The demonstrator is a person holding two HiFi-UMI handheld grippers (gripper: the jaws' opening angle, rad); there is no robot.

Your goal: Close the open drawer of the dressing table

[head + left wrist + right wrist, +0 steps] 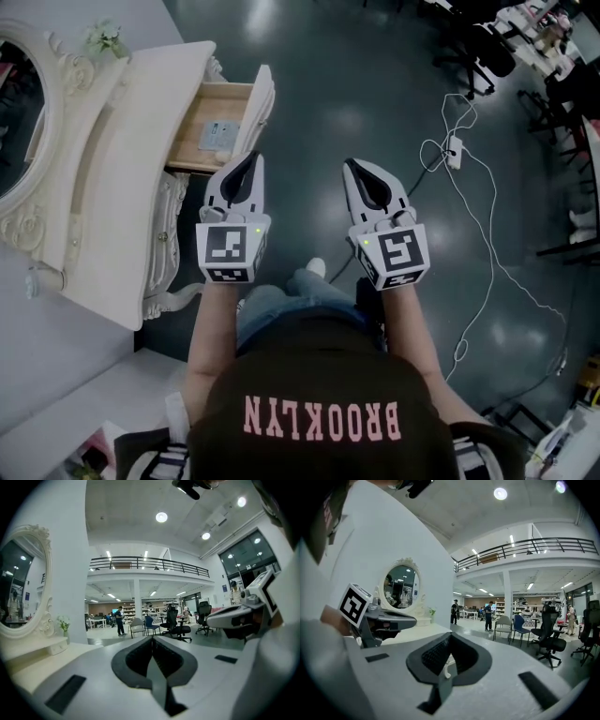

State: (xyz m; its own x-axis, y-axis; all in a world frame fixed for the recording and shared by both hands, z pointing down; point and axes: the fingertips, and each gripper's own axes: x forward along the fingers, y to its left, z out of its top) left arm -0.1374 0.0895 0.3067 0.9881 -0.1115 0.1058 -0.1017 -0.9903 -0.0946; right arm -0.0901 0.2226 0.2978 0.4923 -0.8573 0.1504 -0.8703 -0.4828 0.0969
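The drawer point(263, 98) stands open on the table point(112, 178) at upper left. The left gripper point(251, 157) and right gripper point(352, 165) sit mid-frame, jaws pressed together, holding nothing.

The white dressing table point(122, 159) stands against the wall, its top bare except for an oval mirror point(19, 112) at the back and a small pot of flowers point(103, 37) at the far end. Its drawer point(262, 103) is pulled out, with a grey sheet point(218, 137) lying flat inside. A white cable point(495, 258) and adaptor point(454, 150) lie on the dark, glossy floor point(375, 94).
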